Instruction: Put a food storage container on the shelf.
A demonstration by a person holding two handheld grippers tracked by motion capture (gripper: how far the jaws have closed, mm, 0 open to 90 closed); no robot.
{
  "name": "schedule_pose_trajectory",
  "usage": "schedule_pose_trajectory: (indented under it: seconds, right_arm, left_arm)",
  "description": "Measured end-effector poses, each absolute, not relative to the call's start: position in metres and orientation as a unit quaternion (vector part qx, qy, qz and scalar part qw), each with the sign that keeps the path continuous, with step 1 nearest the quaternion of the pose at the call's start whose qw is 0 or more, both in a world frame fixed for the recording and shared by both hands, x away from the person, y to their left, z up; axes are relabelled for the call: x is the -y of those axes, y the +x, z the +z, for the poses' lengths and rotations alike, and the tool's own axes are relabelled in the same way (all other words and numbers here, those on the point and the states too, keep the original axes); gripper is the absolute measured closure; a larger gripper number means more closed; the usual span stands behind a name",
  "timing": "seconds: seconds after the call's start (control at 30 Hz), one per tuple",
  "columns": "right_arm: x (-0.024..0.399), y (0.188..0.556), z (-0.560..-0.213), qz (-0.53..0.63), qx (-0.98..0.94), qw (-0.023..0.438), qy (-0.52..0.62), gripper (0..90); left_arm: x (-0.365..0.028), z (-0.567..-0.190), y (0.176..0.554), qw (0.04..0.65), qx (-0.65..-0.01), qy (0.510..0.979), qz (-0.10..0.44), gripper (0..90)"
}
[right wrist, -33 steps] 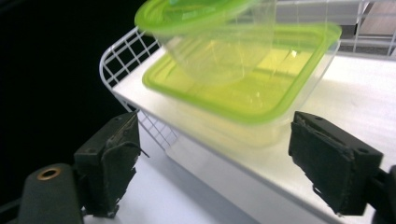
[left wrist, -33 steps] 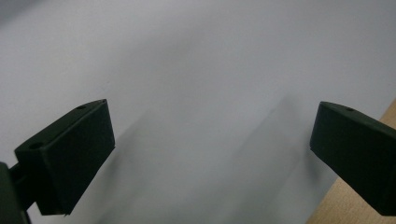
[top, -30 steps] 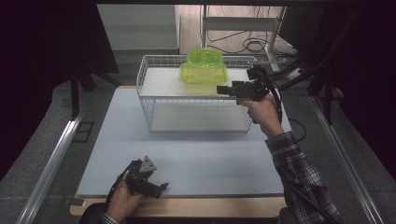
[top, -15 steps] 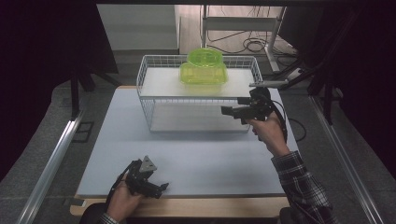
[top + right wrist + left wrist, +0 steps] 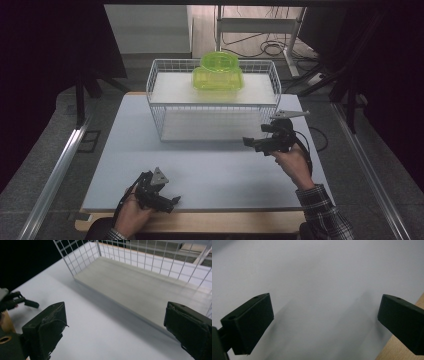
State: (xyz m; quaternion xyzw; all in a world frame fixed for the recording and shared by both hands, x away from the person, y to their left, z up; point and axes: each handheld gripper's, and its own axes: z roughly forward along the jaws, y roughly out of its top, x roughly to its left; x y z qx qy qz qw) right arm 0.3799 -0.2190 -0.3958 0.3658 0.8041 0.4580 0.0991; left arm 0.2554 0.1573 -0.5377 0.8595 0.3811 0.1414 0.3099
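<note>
Tub sits on rack; right tongs empty, just opening, at 4 o'clock of it; left tongs released. Next: park right.

Green container on wire basket — right hand-held gripper near, empty.

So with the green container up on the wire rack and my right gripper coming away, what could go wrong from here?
The green container sits on the top shelf of the wire rack, at its far edge; a knock to the rack could tip it off the back. The right gripper, jaws just opened with nothing between them, hangs close to the rack's front right corner and could catch the wires. The left gripper, open, sits at the table's near edge and could slip off.
</note>
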Motion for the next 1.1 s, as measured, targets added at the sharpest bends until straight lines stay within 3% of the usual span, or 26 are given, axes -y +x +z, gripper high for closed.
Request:
schedule_pose_trajectory:
  seconds: [0.6,1.1]
  right_arm:
    - [0.235,0.351,-0.457,0.433,-0.813,0.132,0.366,4.5]
    - [0.236,0.339,-0.502,0.383,-0.835,0.134,0.371,3.8]
  left_arm:
    - [-0.157,-0.539,0.255,0.304,-0.376,0.863,0.149,0.2]
    - [-0.156,-0.539,0.255,0.307,-0.369,0.864,0.155,0.0]
